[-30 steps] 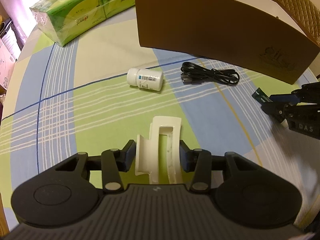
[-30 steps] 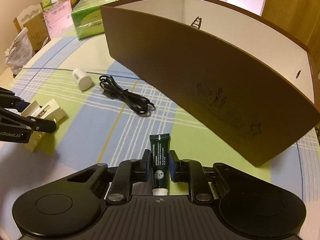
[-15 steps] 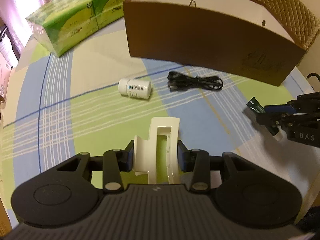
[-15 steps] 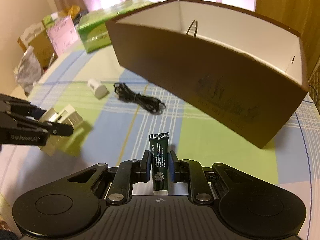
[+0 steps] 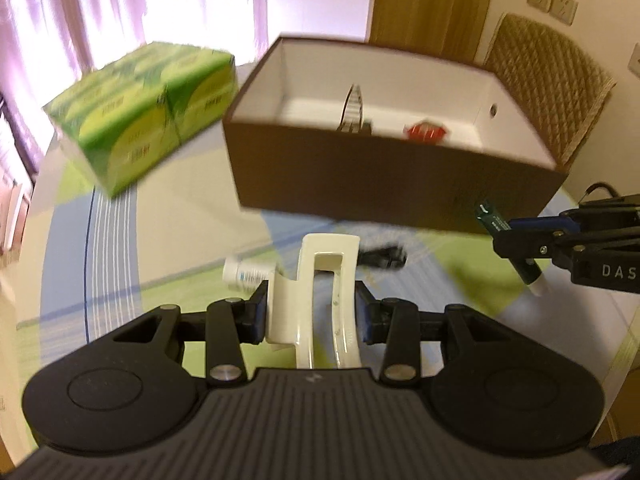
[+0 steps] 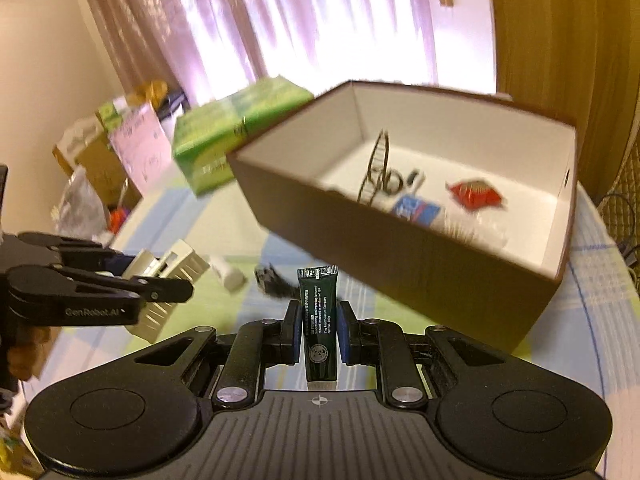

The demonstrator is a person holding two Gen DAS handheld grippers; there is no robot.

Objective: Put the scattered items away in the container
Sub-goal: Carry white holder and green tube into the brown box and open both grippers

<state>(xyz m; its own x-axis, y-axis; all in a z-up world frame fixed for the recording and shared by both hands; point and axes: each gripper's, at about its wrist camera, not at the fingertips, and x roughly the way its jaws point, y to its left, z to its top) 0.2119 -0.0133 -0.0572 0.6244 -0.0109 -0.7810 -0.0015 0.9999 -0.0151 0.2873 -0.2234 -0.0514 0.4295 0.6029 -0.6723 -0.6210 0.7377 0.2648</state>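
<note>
both loads lifted off the worktop
my left gripper (image 5: 314,308) jaws clamp the hair claw (image 5: 320,280), right gripper (image 6: 319,330) jaws the green tube (image 6: 318,320); box (image 6: 400,272) interior now open at twelve o'clock.

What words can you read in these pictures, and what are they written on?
"GenRobot.AI": on the side of the left tongs, seen from the right wrist.
"DAS": on the right tongs, seen from the left wrist; the rest is cut off by the edge.
Dark green tube: white print, too small to read.
White bottle: label blurred.
Green packs: print blurred.
Blue packet in the box: blurred.
</note>
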